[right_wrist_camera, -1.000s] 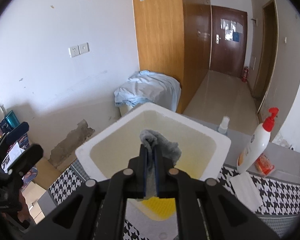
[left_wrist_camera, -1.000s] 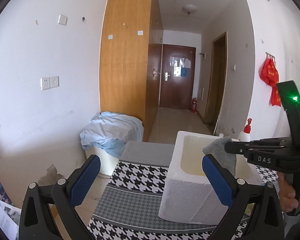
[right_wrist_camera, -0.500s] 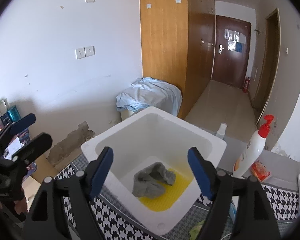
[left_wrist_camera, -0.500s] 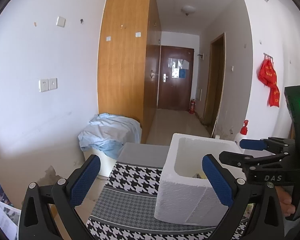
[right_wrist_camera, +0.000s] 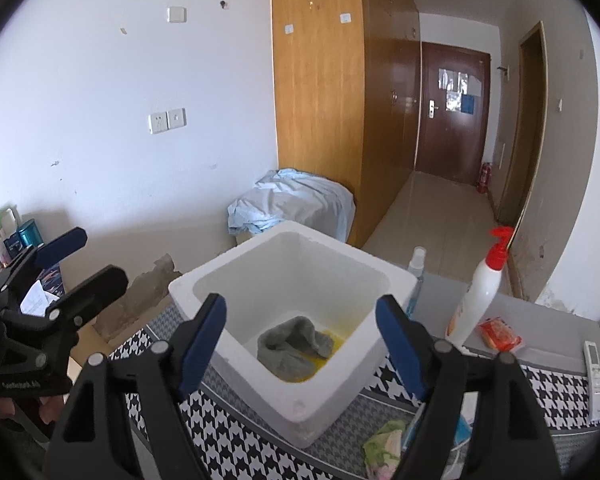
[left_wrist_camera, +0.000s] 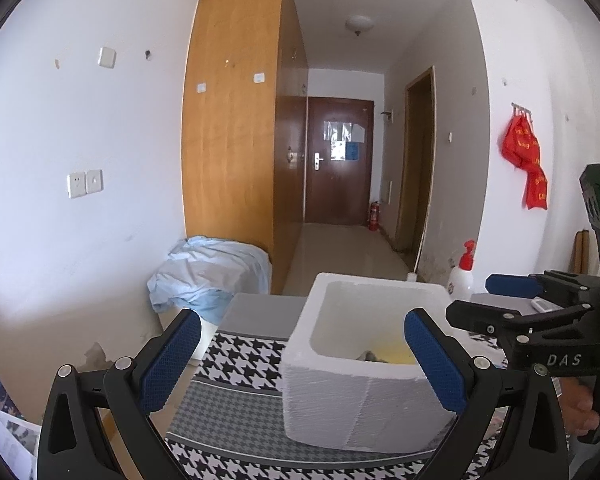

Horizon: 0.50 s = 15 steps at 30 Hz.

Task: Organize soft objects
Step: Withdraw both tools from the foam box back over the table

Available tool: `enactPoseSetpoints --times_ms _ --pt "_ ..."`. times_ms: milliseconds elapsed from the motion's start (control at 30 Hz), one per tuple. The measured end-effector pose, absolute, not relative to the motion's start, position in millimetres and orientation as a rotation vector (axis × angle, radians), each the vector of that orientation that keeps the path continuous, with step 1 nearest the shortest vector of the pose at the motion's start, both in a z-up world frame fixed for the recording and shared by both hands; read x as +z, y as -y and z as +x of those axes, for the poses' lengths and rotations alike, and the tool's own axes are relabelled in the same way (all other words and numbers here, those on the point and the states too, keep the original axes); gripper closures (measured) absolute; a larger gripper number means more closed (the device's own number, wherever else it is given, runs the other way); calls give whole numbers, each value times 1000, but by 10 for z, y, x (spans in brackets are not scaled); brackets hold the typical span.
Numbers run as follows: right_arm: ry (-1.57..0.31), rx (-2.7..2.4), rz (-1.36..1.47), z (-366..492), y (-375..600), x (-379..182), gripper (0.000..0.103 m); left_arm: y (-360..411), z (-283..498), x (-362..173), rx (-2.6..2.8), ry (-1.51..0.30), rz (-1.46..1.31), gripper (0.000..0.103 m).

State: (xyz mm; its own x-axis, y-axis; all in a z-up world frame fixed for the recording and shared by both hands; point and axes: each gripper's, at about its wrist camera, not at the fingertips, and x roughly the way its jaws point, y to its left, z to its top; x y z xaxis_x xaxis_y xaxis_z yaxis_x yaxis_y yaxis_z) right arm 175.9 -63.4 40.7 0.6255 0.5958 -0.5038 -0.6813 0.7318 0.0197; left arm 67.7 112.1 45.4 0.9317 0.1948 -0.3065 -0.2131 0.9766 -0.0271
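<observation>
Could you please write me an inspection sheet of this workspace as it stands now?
Surface: houndstooth cloth covers the table.
Job's things: grey sock lies in the white foam box on a yellow item; a greenish cloth lies beside the box.
Clutter: lotion pump bottle, small spray bottle, orange packet, remote.
Grippers: left gripper open, empty; right gripper open, empty, above the box.
Cables: nothing seen.
Surroundings: wooden wardrobe, blue sheet heap, brown door.
</observation>
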Motion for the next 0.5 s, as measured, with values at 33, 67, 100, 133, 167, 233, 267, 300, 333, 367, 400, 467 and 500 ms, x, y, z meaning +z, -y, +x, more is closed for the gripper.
enactPoseSetpoints --times_ms 33,67,100,133,167,233,267,300,333,367,400,467,500 --pt "-505 738 -174 1742 669 412 22 -1098 677 459 204 -307 -58 1" --pt "-500 736 -167 1721 710 419 22 -1072 675 464 200 -306 -55 1" --pt "-497 729 -160 1716 744 424 22 -1048 672 468 196 -305 -52 1" --pt "-495 718 -148 1706 794 430 22 -1022 672 473 194 -304 -50 1" --pt "-495 716 -141 1700 824 435 22 -995 672 476 189 -304 -47 1" --pt "-488 706 -133 1681 880 455 22 -930 672 481 179 -304 -40 1" --pt "-482 698 -132 1670 913 464 22 -885 674 485 172 -304 -30 1" --pt "-477 693 -130 1658 947 476 22 -848 672 487 168 -303 -22 1" --pt "-474 690 -127 1654 973 482 22 -809 671 491 164 -301 -15 1" --pt "-471 686 -125 1643 1003 486 22 -779 667 495 160 -299 -13 1" --pt "-469 682 -123 1634 1020 490 22 -744 666 501 152 -297 -13 1" --pt "-464 674 -120 1619 1073 494 22 -687 672 510 141 -295 -13 1" --pt "-461 670 -120 1612 1093 491 22 -663 672 513 137 -295 -13 1"
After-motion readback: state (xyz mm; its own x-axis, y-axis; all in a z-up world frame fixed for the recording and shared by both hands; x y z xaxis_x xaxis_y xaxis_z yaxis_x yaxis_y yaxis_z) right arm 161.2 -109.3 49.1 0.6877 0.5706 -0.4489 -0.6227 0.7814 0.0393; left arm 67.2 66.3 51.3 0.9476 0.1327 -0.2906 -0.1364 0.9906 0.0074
